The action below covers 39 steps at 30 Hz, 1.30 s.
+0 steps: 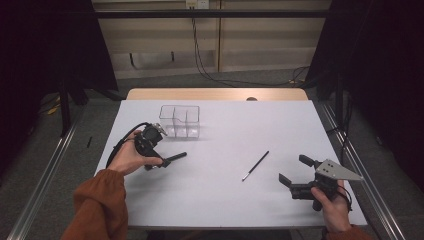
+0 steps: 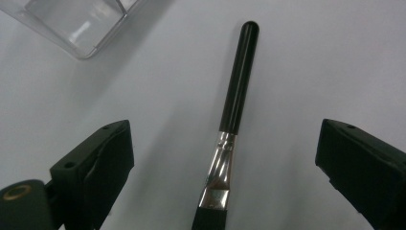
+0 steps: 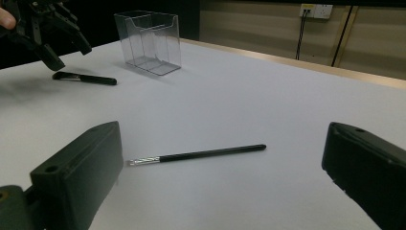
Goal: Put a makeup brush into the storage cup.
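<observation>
- Both tongs are standing spread as we are looking down: our left gripper [image 1: 161, 150] is hovering over the left part of the white table [image 1: 225, 200], pinching nothing, and our right gripper [image 1: 296, 170] is hanging low near the right front edge, its jaws gaping too.
- We are seeing the thick black brush [image 2: 234, 103] lying flat on the table between the left jaws without touching either, its silver ferrule [image 2: 219, 167] toward the camera and its rounded handle end pointing away.
- We are noticing the clear plastic organiser [image 1: 180, 121] standing upright near that brush, behind the left gripper, its compartments looking bare.
- We are finding the thin black brush [image 3: 201, 154] lying by itself in the middle of the table, ahead of the right jaws and well apart from them, its pale tip toward the left in the right gripper view.
</observation>
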Available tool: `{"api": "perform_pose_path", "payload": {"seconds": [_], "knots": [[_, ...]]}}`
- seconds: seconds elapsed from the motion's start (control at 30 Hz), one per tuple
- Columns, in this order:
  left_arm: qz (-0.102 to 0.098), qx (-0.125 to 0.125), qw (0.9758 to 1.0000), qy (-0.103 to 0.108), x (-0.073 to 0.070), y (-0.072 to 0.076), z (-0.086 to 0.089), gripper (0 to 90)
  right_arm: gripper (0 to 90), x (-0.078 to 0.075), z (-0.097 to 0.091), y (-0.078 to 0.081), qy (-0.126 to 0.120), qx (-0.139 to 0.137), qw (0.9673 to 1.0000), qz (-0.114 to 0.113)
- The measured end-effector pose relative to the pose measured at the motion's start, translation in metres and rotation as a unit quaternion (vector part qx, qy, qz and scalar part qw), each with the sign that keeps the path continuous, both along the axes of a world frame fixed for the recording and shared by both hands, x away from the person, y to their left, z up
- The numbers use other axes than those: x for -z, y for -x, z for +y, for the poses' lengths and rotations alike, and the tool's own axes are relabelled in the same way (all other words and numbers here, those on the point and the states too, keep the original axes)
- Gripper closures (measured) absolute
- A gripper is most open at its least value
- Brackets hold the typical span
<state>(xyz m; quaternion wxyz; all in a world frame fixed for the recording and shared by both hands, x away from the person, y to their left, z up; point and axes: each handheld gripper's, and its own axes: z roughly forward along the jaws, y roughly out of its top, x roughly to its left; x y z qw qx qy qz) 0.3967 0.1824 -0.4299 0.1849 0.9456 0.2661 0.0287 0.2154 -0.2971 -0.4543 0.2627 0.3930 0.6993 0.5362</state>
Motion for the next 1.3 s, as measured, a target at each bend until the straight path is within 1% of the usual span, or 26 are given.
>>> {"api": "perform_pose_path", "payload": {"seconds": [0.03, 0.07, 0.1, 0.13, 0.2, 0.27, 0.3, 0.33, 0.4, 0.43, 0.5, 0.6, 0.63, 0.73, 0.8, 0.83, 0.87, 0.9, 0.93, 1.03, 1.07, 1.1, 1.13, 1.23, 1.27, 1.3], "knots": [[0.005, -0.003, 1.0000, 0.002, 0.002, 0.000, 0.000, 6.1, 0.0, 0.000, 0.000, 0.000, 0.000, -0.001, 1.0000, 0.000], [0.010, -0.006, 0.9999, -0.001, 0.003, -0.001, 0.000, 6.6, 0.0, 0.000, 0.000, 0.000, -0.001, -0.001, 1.0000, 0.000], [0.012, -0.002, 0.9999, -0.008, 0.005, -0.002, 0.000, 7.0, 0.0, 0.000, 0.000, 0.000, 0.000, 0.000, 1.0000, 0.001], [0.019, -0.003, 0.9998, -0.007, 0.006, -0.003, 0.001, 7.4, 0.0, 0.000, 0.000, 0.000, 0.000, -0.001, 1.0000, 0.001], [0.026, 0.002, 0.9996, -0.013, 0.007, -0.003, 0.000, 9.3, 0.0, 0.000, 0.000, 0.000, 0.000, 0.000, 1.0000, 0.000], [0.031, 0.005, 0.9994, -0.017, 0.009, -0.003, 0.000, 13.7, 0.0, 0.000, 0.000, 0.000, 0.000, 0.000, 1.0000, 0.001], [0.036, 0.013, 0.9991, -0.021, 0.009, -0.003, 0.000, 14.8, 0.0, 0.000, 0.000, 0.000, 0.000, 0.000, 1.0000, 0.001], [0.035, 0.015, 0.9990, -0.023, 0.010, -0.003, -0.001, 17.8, 0.0, 0.000, 0.000, 0.000, 0.001, 0.000, 1.0000, 0.001], [0.039, 0.008, 0.9990, -0.020, 0.012, -0.003, -0.001, 21.2, 0.0, 0.000, 0.000, 0.000, 0.000, -0.001, 1.0000, 0.000], [0.041, 0.013, 0.9987, -0.028, 0.012, -0.004, -0.001, 22.8, 0.0, 0.000, 0.000, 0.000, 0.000, -0.001, 1.0000, 0.001], [0.044, 0.017, 0.9983, -0.035, 0.014, -0.005, -0.002, 25.5, 0.0, 0.000, 0.000, 0.000, 0.001, -0.001, 1.0000, 0.001], [0.049, 0.019, 0.9980, -0.034, 0.017, -0.006, -0.004, 32.8, 0.0, 0.000, 0.000, 0.000, 0.000, -0.001, 1.0000, 0.002], [0.053, 0.023, 0.9976, -0.039, 0.018, -0.006, -0.005, 34.6, 0.0, 0.000, 0.000, 0.000, 0.000, -0.001, 1.0000, 0.002], [0.049, 0.030, 0.9971, -0.050, 0.018, -0.006, -0.007, 35.3, 0.0, 0.000, 0.001, 0.000, 0.001, -0.002, 1.0000, 0.001], [0.048, 0.031, 0.9970, -0.052, 0.017, -0.006, -0.006, 40.3, 0.0, 0.000, 0.001, 0.000, 0.001, -0.001, 1.0000, 0.000], [0.042, 0.031, 0.9972, -0.054, 0.018, -0.005, -0.006, 42.2, 0.0, 0.000, 0.000, 0.000, 0.002, -0.001, 1.0000, 0.000], [0.040, 0.031, 0.9970, -0.058, 0.018, -0.005, -0.006, 44.6, 0.0, 0.000, 0.000, 0.000, 0.001, 0.000, 1.0000, 0.001], [0.041, 0.030, 0.9967, -0.063, 0.018, -0.006, -0.007, 46.0, 0.0, 0.000, 0.000, 0.000, 0.001, 0.000, 1.0000, 0.001], [0.041, 0.030, 0.9967, -0.063, 0.018, -0.006, -0.007, 46.6, 0.0, 0.000, 0.000, 0.000, 0.001, 0.000, 1.0000, 0.001], [0.043, 0.029, 0.9955, -0.080, 0.018, -0.005, -0.013, 47.9, 0.0, 0.000, 0.001, 0.000, 0.003, -0.002, 1.0000, 0.000], [0.048, 0.032, 0.9945, -0.087, 0.017, -0.005, -0.016, 53.3, 0.0, 0.000, 0.001, 0.001, 0.003, -0.002, 1.0000, 0.000], [0.048, 0.032, 0.9945, -0.087, 0.017, -0.005, -0.016, 55.5, 0.0, 0.000, 0.001, 0.001, 0.003, -0.002, 1.0000, 0.000], [0.054, 0.032, 0.9938, -0.092, 0.017, -0.006, -0.018, 57.7, 0.0, 0.000, 0.001, 0.001, 0.003, -0.002, 1.0000, 0.000], [0.058, 0.028, 0.9935, -0.094, 0.017, -0.007, -0.018, 63.0, 0.0, 0.000, 0.001, 0.001, 0.004, -0.003, 1.0000, 0.000], [0.063, 0.027, 0.9931, -0.096, 0.016, -0.009, -0.018, 65.6, 0.0, 0.000, 0.001, 0.001, 0.004, -0.003, 1.0000, 0.000], [0.061, 0.020, 0.9936, -0.093, 0.017, -0.009, -0.018, 67.2, 0.0, 0.000, 0.001, 0.001, 0.004, -0.003, 1.0000, 0.000]]}}
